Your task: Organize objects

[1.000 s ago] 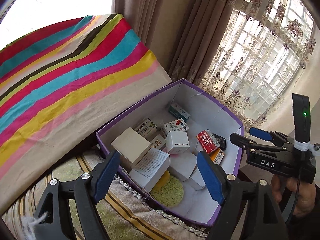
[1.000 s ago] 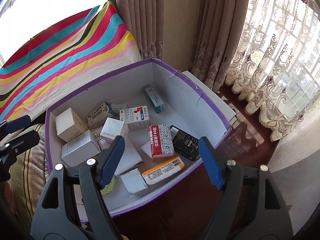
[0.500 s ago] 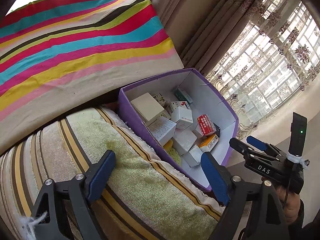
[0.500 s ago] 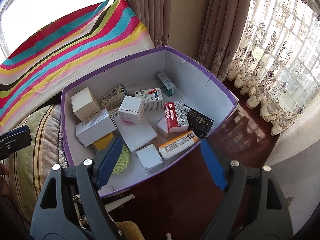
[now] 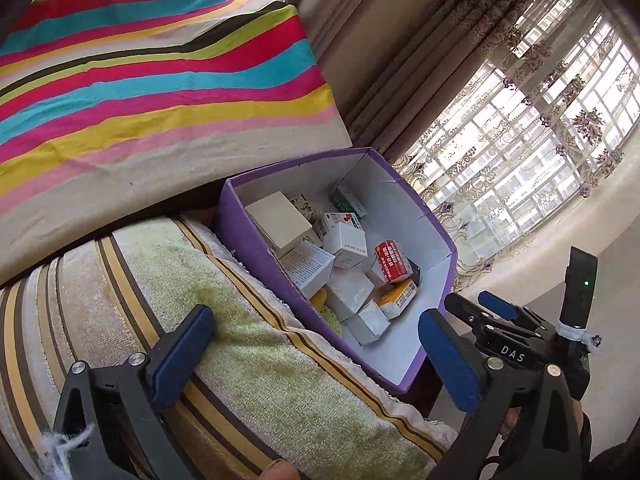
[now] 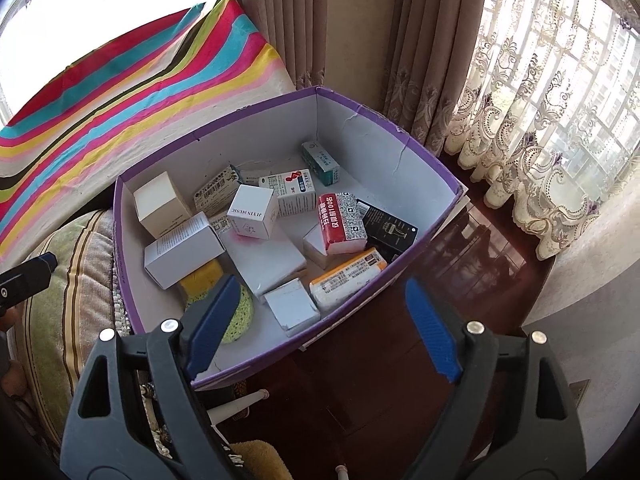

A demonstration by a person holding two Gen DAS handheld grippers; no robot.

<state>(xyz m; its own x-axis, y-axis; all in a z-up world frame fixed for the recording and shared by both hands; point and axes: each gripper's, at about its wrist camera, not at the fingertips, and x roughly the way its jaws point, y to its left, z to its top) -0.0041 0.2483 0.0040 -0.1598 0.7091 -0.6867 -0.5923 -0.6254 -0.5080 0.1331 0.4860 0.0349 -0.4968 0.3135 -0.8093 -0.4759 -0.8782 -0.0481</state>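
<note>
Left gripper (image 5: 316,354), jaws opening and empty, hangs over a striped green towel cushion (image 5: 248,364); right gripper (image 6: 320,328), also opening and empty; purple cardboard box (image 6: 424,168) of small cartons at twelve o'clock.

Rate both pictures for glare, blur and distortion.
Left wrist view: sharp, window bright, fisheye bends the striped cloth. Right wrist view: upper left corner blown out white, purple box evenly lit, labels legible, curtains bowed at the edge.
</note>
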